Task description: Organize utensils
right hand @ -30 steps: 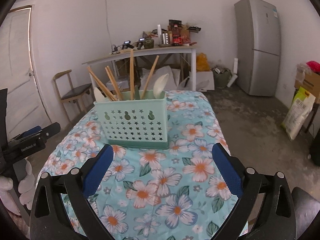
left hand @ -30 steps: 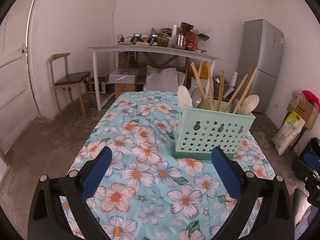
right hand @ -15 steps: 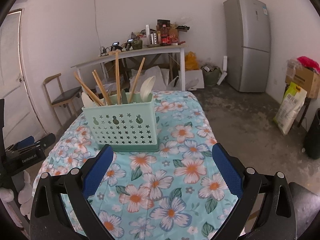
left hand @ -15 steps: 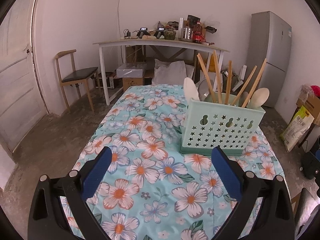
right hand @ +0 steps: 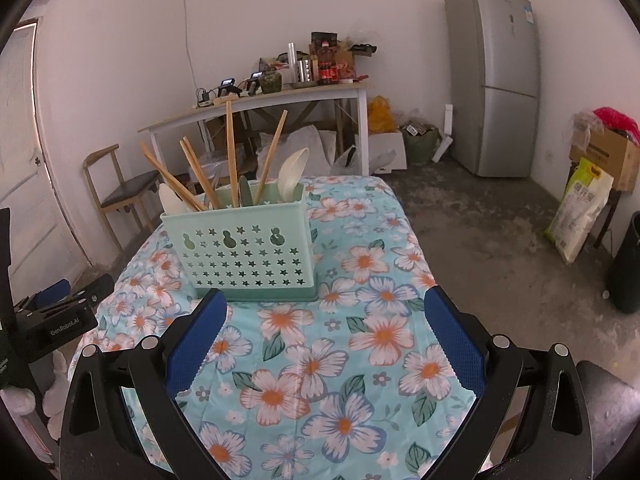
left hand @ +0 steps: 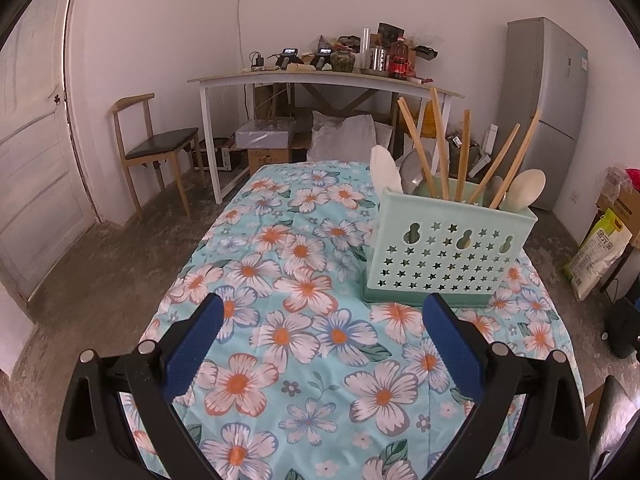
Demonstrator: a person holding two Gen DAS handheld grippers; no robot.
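A mint-green utensil caddy (left hand: pixel 448 252) with star-shaped holes stands upright on the floral tablecloth (left hand: pixel 296 344). It holds several wooden chopsticks (left hand: pixel 440 148), white spoons (left hand: pixel 526 192) and a metal spoon. In the right wrist view the same caddy (right hand: pixel 244 252) sits ahead and left, with chopsticks (right hand: pixel 230 152) and a white spoon (right hand: pixel 292 172) sticking up. My left gripper (left hand: pixel 322 312) is open and empty, well short of the caddy. My right gripper (right hand: pixel 326 304) is open too, with nothing between its blue pads (right hand: pixel 454 340).
A white table (left hand: pixel 320 80) piled with bottles and gadgets stands at the back wall, a wooden chair (left hand: pixel 156 148) to its left. A grey fridge (right hand: pixel 496 80) is at the right. Boxes and a rice bag (right hand: pixel 580 208) line the right side. The other gripper (right hand: pixel 52 320) shows at the left edge.
Both grippers have drawn back and risen from the caddy, which now looks smaller and farther off. Both stay open and empty. The caddy has not moved.
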